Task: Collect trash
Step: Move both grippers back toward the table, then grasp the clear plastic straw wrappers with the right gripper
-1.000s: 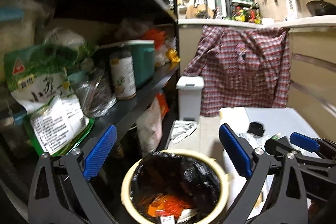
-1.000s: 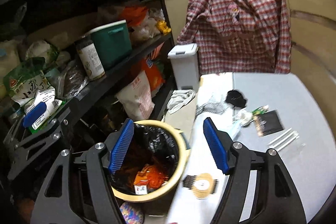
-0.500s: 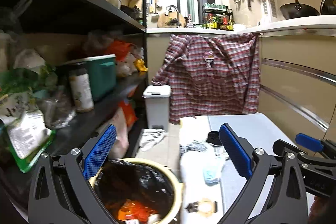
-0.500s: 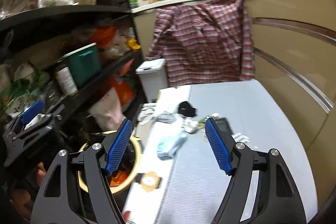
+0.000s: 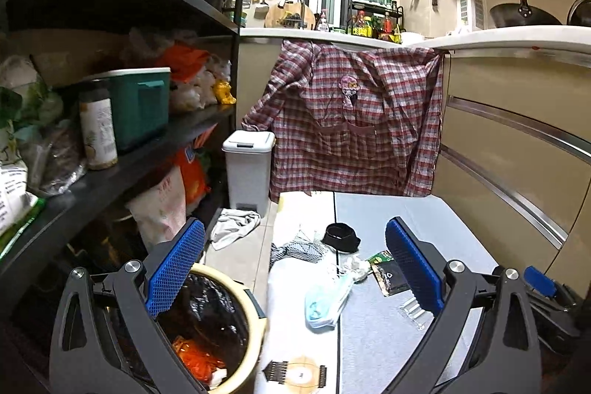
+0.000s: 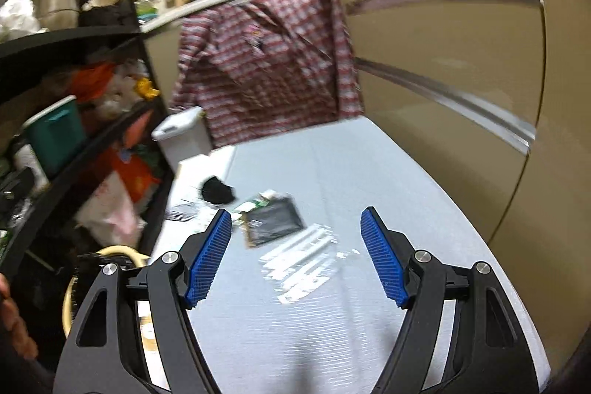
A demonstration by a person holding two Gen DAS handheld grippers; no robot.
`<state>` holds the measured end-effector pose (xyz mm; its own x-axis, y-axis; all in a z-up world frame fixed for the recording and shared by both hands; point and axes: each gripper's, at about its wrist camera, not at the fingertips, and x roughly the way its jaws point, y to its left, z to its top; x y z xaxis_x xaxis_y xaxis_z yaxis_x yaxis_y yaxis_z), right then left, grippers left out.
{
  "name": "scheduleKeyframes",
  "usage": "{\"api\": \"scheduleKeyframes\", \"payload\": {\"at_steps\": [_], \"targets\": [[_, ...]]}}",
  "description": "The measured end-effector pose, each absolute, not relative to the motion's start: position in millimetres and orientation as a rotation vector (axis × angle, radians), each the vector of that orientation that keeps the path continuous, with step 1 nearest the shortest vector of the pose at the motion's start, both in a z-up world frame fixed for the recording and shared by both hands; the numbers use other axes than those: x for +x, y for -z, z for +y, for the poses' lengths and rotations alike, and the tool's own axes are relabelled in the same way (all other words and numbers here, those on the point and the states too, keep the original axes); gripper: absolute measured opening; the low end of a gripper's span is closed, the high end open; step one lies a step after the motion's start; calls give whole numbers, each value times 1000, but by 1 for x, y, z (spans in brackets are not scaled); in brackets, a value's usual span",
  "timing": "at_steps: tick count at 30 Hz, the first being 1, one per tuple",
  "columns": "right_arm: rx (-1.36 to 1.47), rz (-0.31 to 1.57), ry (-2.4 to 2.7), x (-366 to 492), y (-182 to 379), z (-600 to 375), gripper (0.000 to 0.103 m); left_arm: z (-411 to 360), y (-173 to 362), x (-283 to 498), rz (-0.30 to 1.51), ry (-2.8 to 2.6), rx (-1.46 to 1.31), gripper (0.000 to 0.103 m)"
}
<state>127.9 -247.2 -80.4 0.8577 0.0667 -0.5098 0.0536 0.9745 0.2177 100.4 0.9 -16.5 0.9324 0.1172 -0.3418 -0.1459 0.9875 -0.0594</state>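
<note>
A cream-rimmed trash bin (image 5: 236, 294) lined with a black bag sits at the lower left of the left wrist view, next to a grey table (image 5: 373, 338). My left gripper (image 5: 295, 272) is open and empty above the bin's edge. On the table lie a blue face mask (image 5: 325, 298), a crumpled tissue (image 5: 354, 264), a black packet (image 6: 273, 220) and clear plastic wrappers (image 6: 299, 257). My right gripper (image 6: 295, 253) is open and empty, just above the wrappers. The bin rim (image 6: 114, 252) shows at the left.
Black shelves (image 5: 122, 165) full of food packs stand along the left. A small white pedal bin (image 5: 247, 168) and a plaid shirt (image 5: 351, 117) are behind the table. Beige cabinet fronts (image 6: 461, 80) border the right. A black cloth item (image 5: 340, 239) and a coaster (image 5: 299, 373) lie on the table.
Both grippers have swung right, away from the bin and over the table. The right gripper has come close above the clear wrappers and black packet. Both stay open.
</note>
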Motion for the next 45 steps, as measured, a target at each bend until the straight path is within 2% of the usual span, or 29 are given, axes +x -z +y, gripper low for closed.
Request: {"api": "scheduleKeyframes", "payload": {"at_steps": [15, 26, 31, 32, 33, 34, 36, 45], "targets": [[236, 695, 27, 176, 148, -263, 72, -24, 41, 132, 393, -151, -88, 95], [240, 746, 53, 214, 175, -258, 72, 9, 58, 145, 437, -255, -92, 95], [299, 859, 28, 230, 194, -259, 72, 26, 63, 147, 452, -295, -103, 95], [292, 859, 30, 230, 194, -257, 69, 29, 64, 147, 454, -300, -104, 95], [286, 860, 10, 231, 194, -254, 53, 31, 65, 147, 457, -305, -107, 95], [284, 862, -7, 231, 194, -253, 29, 33, 65, 148, 458, -307, -111, 95], [291, 872, -29, 231, 196, -252, 4, 35, 65, 147, 460, -308, -120, 95], [250, 734, 41, 209, 161, -267, 2, 34, 65, 148, 455, -289, -109, 95]]}}
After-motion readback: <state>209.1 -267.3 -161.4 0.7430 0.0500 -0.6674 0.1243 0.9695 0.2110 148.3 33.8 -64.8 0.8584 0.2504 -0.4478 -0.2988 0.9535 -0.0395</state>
